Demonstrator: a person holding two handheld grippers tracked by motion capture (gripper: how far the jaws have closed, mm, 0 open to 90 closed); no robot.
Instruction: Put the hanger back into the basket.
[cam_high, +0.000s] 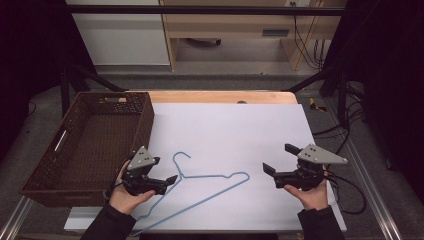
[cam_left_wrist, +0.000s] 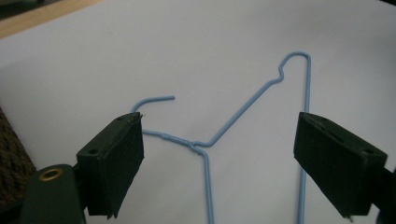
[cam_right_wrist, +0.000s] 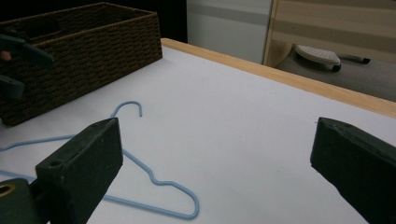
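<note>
A light blue wire hanger (cam_high: 215, 176) lies flat on the white sheet (cam_high: 225, 130) near the table's front edge, its hook toward the basket side. My left gripper (cam_high: 166, 170) is open just left of the hanger's neck, jaws pointing right. In the left gripper view the hanger (cam_left_wrist: 243, 109) lies beyond and between the spread jaws of the left gripper (cam_left_wrist: 218, 125), untouched. My right gripper (cam_high: 276, 158) is open to the right of the hanger's far shoulder, holding nothing. In the right gripper view the hanger (cam_right_wrist: 154, 179) sits low left of the right gripper (cam_right_wrist: 217, 130).
A brown wicker basket (cam_high: 80, 150) stands at the table's left, seen too as the basket (cam_right_wrist: 93, 42) behind the hanger. The wooden table edge (cam_high: 220, 96) runs along the back. Cables (cam_high: 350, 190) trail off the right side.
</note>
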